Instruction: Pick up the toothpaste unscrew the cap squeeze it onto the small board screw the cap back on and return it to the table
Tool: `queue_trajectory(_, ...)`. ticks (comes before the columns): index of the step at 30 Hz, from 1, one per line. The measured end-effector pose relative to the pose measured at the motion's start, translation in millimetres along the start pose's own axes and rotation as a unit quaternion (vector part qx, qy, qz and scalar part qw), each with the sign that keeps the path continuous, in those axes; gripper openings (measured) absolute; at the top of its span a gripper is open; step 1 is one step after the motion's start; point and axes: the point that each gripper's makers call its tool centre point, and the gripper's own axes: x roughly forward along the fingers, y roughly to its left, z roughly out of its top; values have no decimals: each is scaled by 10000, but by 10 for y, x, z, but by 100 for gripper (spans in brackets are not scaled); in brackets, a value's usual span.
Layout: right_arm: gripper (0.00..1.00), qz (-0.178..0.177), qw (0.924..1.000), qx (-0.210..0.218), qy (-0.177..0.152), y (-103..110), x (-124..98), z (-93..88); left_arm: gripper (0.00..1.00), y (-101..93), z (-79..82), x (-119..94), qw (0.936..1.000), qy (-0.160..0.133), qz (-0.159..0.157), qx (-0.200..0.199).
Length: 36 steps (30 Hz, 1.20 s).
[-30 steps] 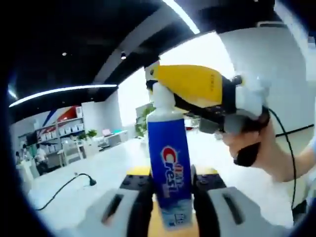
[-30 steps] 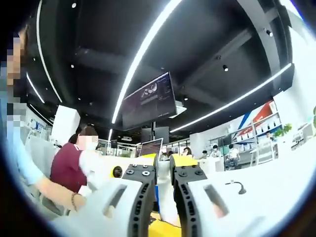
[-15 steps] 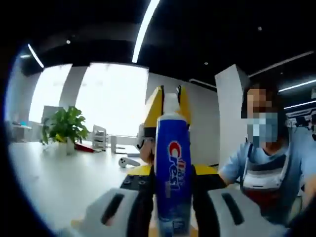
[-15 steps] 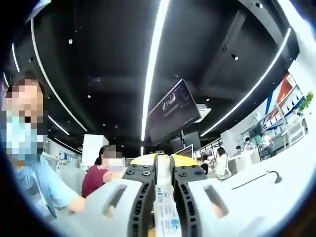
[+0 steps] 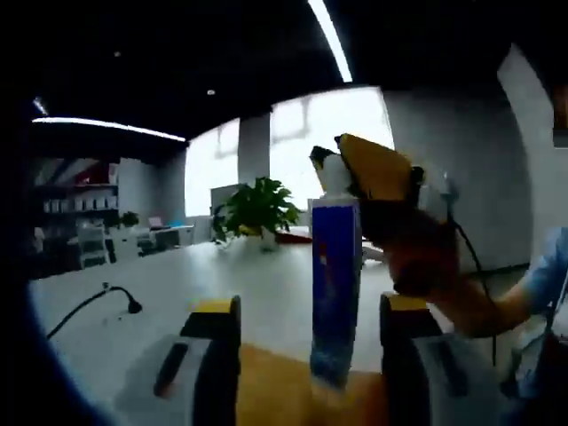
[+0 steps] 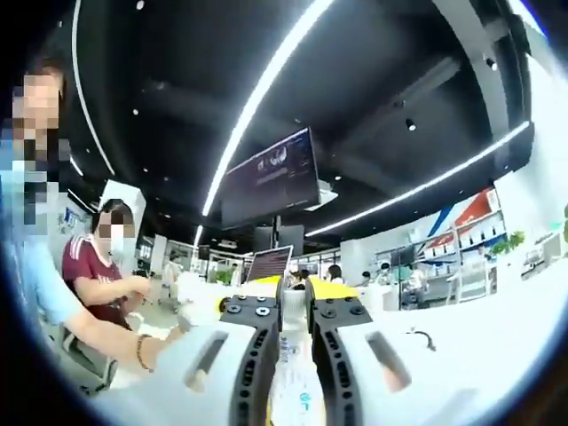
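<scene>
Between your left tongs (image 5: 311,355) the toothpaste tube (image 5: 335,284) stands upright, but the jaws are spread wide and the tube sits in the gap without clear contact on either side. Your right tongs (image 5: 368,164) reach in from the right and pinch the white cap (image 5: 334,176) at the top. From the right gripper view, your right tongs (image 6: 293,346) are nearly closed with the tube (image 6: 293,395) running down between the jaws, so my read is that the right side carries the tube by its cap end just now.

Step looks like cap unscrewing. Advice: clamp the left tongs back onto the tube body before you twist, low on the body, firm enough to stop rotation but not to squeeze paste out. Keep the right tongs square on the cap and turn about the tube's long axis. Stay over the white bench (image 5: 177,293). I can't tell whether the cap is loose yet.
</scene>
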Motion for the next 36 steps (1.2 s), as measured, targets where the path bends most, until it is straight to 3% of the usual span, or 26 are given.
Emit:
queue_trajectory(2, 10, -54, 10000, 4, 81, -20, 13, -55, 67, 29, -65, -9, 9982, 223, 396, 402)
queue_trajectory(3, 10, -75, 9999, 8, 103, -28, 17, -74, 67, 55, -68, -20, 9944, 270, 767, 668)
queue_trajectory(6, 10, -98, 9999, 68, 100, -44, 20, -96, 63, 47, 32, 24, 9906, 35, 1197, 659)
queue_trajectory(10, 10, -78, 9999, 78, 40, -40, 14, -83, 51, 68, 84, 171, 9905, 56, 1236, 606)
queue_trajectory(12, 10, -11, 9999, 145, -49, -24, 6, -55, 29, 51, 88, 226, 9928, 79, 1061, 544)
queue_trajectory(14, 10, 34, 9996, 234, -125, -21, -3, -33, 17, 94, 138, 260, 9921, -141, 1016, 728)
queue_trajectory(16, 10, 68, 9994, 319, -144, -23, -7, -30, 12, 92, 118, 245, 9947, -163, 782, 648)
queue_trajectory(19, 10, 311, 9964, 702, -361, 41, -20, 22, 9, 37, 179, 193, 9987, -427, 267, 118)
queue_trajectory(20, 10, 403, 9951, 795, -419, 61, -24, 44, 8, 17, 221, 163, 9981, -612, 5, -109)
queue_trajectory(23, 10, 569, 9927, 938, -502, 51, -32, 86, 8, -100, 274, 121, 9930, -910, -702, -271)
queue_trajectory(24, 10, 710, 9906, 1048, -525, 101, -32, 95, 8, -183, 286, 93, 9874, -993, -1116, -513)
queue_trajectory(25, 10, 893, 9865, 1244, -579, 145, -31, 109, 8, -219, 294, 80, 9848, -1039, -1244, -627)
queue_trajectory(27, 10, 1043, 9807, 1488, -724, 174, -36, 142, 8, -314, 344, 34, 9732, -1251, -1667, -971)
queue_trajectory(30, 10, 1357, 9667, 1951, -945, 213, -65, 208, 8, -478, 413, -44, 9510, -1498, -2304, -1419)
queue_trajectory(33, 10, 1588, 9534, 2331, -1069, 221, -79, 249, 8, -554, 465, -104, 9329, -1691, -2710, -1661)
queue_trajectory(35, 10, 1725, 9466, 2489, -1104, 261, -86, 258, 8, -589, 480, -140, 9242, -1751, -2895, -1771)
queue_trajectory(36, 10, 1737, 9461, 2500, -1105, 254, -80, 259, 8, -593, 480, -148, 9229, -1768, -2927, -1771)
